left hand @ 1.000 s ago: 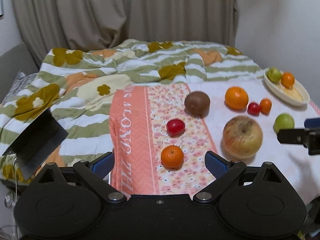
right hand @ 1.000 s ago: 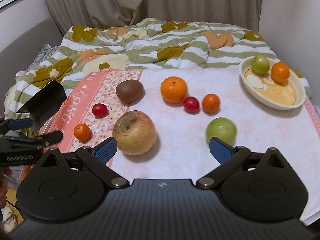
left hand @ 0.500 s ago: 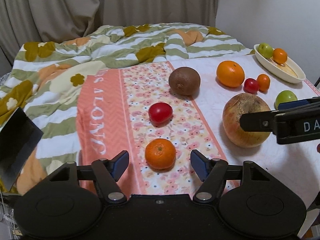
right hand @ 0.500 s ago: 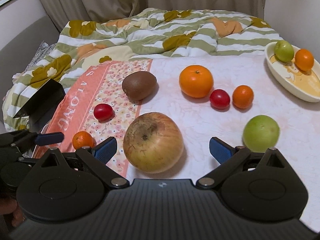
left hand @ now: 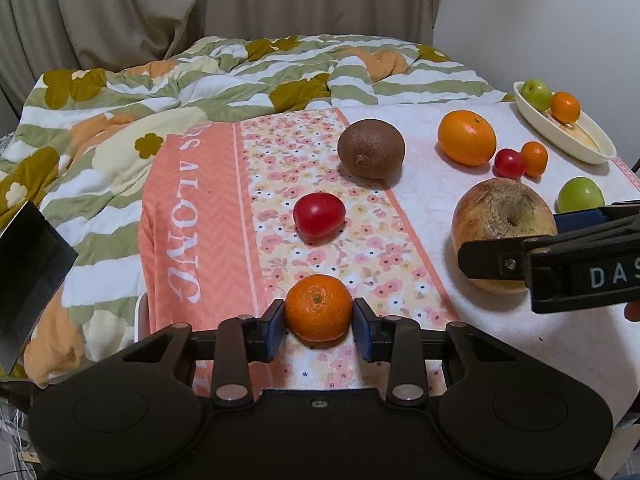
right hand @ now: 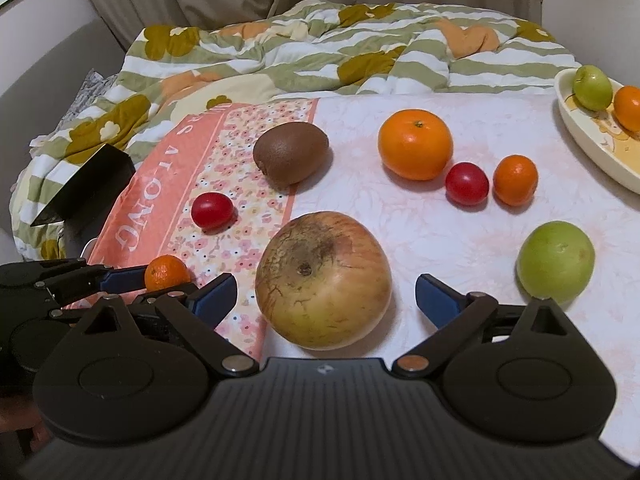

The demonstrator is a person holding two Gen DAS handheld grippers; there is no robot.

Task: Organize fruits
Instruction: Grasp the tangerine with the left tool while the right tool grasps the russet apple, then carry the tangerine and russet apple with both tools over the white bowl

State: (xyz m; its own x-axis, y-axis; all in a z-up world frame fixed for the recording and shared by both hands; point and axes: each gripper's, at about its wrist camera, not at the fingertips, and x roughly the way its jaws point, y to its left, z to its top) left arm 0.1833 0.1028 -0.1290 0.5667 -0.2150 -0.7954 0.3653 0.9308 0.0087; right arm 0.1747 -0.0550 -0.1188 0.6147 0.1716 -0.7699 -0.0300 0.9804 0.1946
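A small mandarin (left hand: 319,307) lies on the flowered cloth (left hand: 200,216), and my left gripper (left hand: 319,314) is closing on it, its blue pads pressing both sides. In the right wrist view the same mandarin (right hand: 166,273) shows at the lower left. My right gripper (right hand: 324,285) is open around a large russet apple (right hand: 323,280), with gaps on both sides. Loose on the cloth are a kiwi (left hand: 370,148), a red tomato (left hand: 319,215), a big orange (left hand: 466,137) and a green apple (right hand: 556,266). A cream bowl (right hand: 576,120) at the far right holds a green fruit and a mandarin.
A small tomato (right hand: 467,183) and another mandarin (right hand: 515,179) sit together near the big orange. A black box (left hand: 28,280) stands at the bed's left edge. A rumpled striped quilt (left hand: 224,80) fills the back, with curtains and a wall behind.
My left gripper came down and forward to the mandarin and its jaws closed from wide apart onto it. My right gripper moved in until the large apple sat between its open fingers.
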